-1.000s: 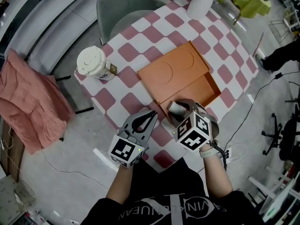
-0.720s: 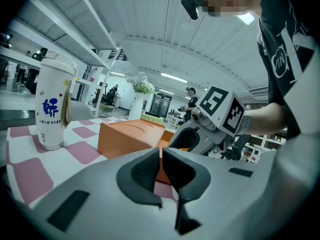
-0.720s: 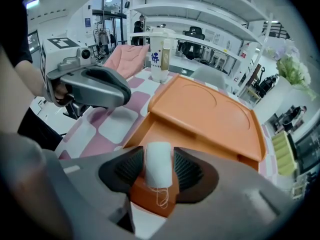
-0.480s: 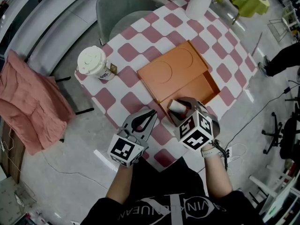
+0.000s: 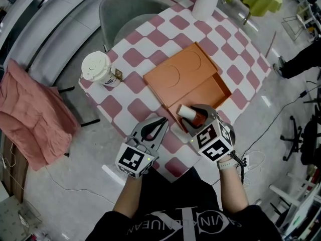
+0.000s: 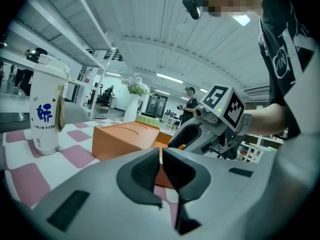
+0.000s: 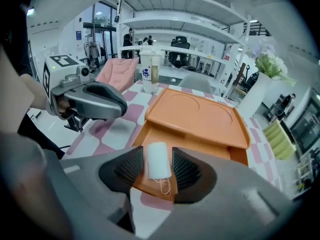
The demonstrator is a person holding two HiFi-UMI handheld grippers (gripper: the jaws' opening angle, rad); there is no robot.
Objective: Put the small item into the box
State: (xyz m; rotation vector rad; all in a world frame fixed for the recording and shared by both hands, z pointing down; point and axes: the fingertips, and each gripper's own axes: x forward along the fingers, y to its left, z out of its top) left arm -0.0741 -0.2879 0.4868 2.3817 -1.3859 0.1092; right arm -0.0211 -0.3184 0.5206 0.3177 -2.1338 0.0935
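Observation:
The orange box lies on the checkered table, its lid slid back so the open tray shows on the near right. My right gripper hangs over the tray's near corner, shut on a small white roll. In the right gripper view the roll, with a loose thread hanging from it, sits between the pads above the box's front edge. My left gripper is shut and empty by the table's near edge, left of the box. Its jaws touch.
A lidded white paper cup stands at the table's left edge. A white vase stands at the far corner. A grey chair is behind the table, and a pink cloth lies over a chair on the left. Cables run across the floor.
My right gripper has carried the white roll a little forward, from the box's near edge to over the open tray. The left gripper has stayed where it was.

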